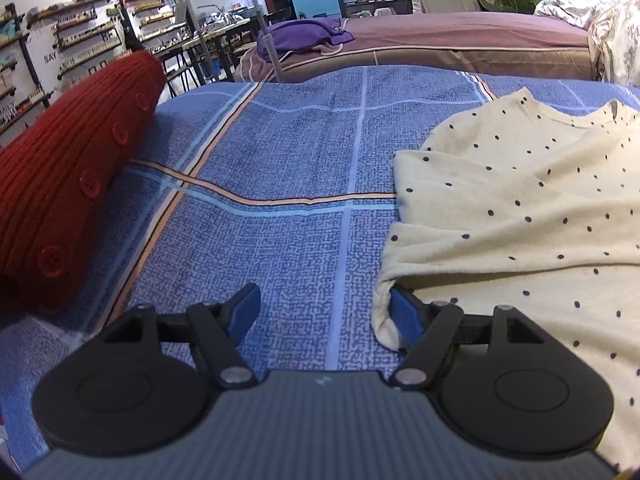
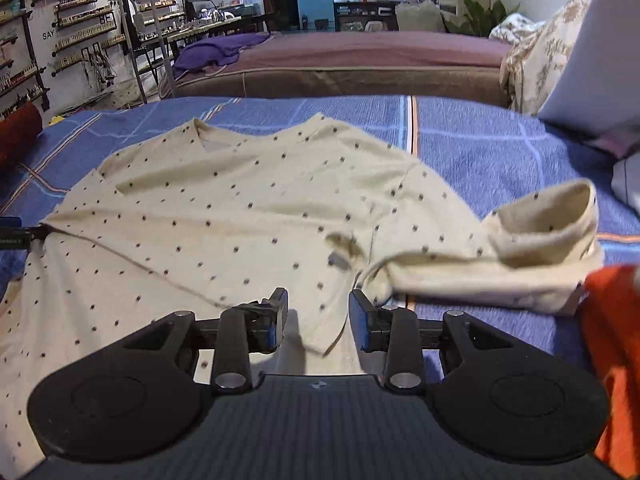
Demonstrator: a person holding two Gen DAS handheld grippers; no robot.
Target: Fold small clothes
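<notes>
A cream shirt with dark dots [image 2: 240,208] lies spread flat on the blue checked sheet [image 2: 480,140], neckline at the far side. Its right sleeve [image 2: 540,240] is curled up and lies out to the right. My right gripper [image 2: 319,316] stands open over the shirt's near hem, a corner of cloth lying loose between its fingers. In the left wrist view the shirt [image 1: 520,200] fills the right side. My left gripper [image 1: 326,312] is open at the shirt's left edge; a fold of cloth drapes over its right finger [image 1: 404,316], and only bare sheet lies between the fingers.
A red knitted garment with buttons [image 1: 72,184] lies rolled at the sheet's left edge. Orange cloth [image 2: 612,360] sits at the near right. A grey pillow [image 2: 588,60] lies at the far right. Beyond is a brown bed [image 1: 460,40] with purple cloth [image 1: 304,36].
</notes>
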